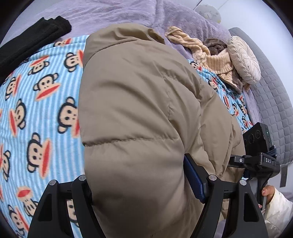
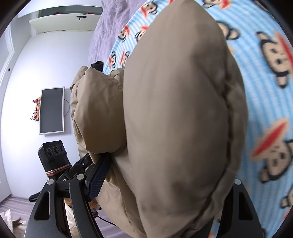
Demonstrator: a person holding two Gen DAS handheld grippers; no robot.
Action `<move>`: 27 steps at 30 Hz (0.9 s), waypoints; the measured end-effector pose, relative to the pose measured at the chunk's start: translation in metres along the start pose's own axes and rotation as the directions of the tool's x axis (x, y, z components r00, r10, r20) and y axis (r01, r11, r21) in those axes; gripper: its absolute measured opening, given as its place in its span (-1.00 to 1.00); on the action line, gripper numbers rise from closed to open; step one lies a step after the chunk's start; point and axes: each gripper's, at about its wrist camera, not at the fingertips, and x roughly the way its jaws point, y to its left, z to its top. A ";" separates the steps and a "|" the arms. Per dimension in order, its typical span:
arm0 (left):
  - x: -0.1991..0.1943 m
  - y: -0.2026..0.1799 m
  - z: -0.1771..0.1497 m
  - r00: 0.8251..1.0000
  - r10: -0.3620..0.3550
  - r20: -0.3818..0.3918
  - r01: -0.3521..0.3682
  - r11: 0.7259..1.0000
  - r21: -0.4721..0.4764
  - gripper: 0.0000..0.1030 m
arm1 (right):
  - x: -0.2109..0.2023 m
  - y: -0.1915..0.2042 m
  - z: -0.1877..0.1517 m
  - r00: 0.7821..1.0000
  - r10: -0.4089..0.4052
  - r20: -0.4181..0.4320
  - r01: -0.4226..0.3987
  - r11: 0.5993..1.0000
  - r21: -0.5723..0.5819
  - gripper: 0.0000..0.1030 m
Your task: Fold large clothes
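A tan puffer jacket (image 1: 131,113) lies on the blue monkey-print blanket (image 1: 36,109), its hem bunched up toward me. My left gripper (image 1: 141,184) is shut on a thick fold of the jacket, the blue-padded right finger (image 1: 194,179) pressed into the fabric. In the right wrist view the jacket (image 2: 174,119) fills the frame. My right gripper (image 2: 161,186) is shut on another fold of it, its left pad (image 2: 98,175) against the cloth; its right finger is mostly hidden. The right gripper also shows in the left wrist view (image 1: 256,159), at the jacket's right edge.
A black garment (image 1: 33,40) lies at the far left. Beige and brown knitwear (image 1: 216,55) and a round cushion (image 1: 245,58) lie on the purple bedspread (image 1: 128,12). A grey padded bed edge (image 1: 271,102) is at right. A wall screen (image 2: 52,109) hangs beyond the bed.
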 end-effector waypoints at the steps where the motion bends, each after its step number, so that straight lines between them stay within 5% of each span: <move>1: -0.005 0.012 0.003 1.000 0.016 0.009 -0.016 1.000 -0.008 0.51 | 0.012 0.006 0.000 1.000 0.007 -0.008 -0.007 1.000 -0.003 0.51; 8: -0.002 0.086 0.009 0.994 0.109 0.012 -0.108 0.990 -0.087 0.51 | 0.075 0.043 0.012 0.998 -0.005 -0.065 0.001 0.998 -0.066 0.52; 16: 0.010 0.095 0.000 0.992 0.121 0.021 -0.118 0.989 -0.090 0.53 | 0.087 0.037 0.018 0.981 -0.186 -0.062 0.182 0.981 -0.071 0.54; 21: 0.009 0.090 0.002 0.991 0.136 0.016 -0.134 0.986 -0.097 0.55 | 0.056 0.034 0.021 0.943 -0.332 0.004 0.332 0.943 -0.040 0.54; 24: -0.010 0.084 0.006 0.971 0.220 0.091 -0.210 0.972 -0.109 0.55 | 0.027 0.049 0.014 0.906 -0.411 0.106 0.419 0.904 -0.081 0.54; 26: -0.023 0.085 0.012 0.960 0.237 0.151 -0.220 0.968 -0.119 0.55 | 0.006 0.062 0.009 0.893 -0.416 0.175 0.437 0.893 -0.110 0.35; 27: -0.027 0.085 0.015 0.955 0.240 0.173 -0.222 0.968 -0.122 0.55 | 0.008 0.074 0.006 0.893 -0.408 0.192 0.434 0.893 -0.120 0.03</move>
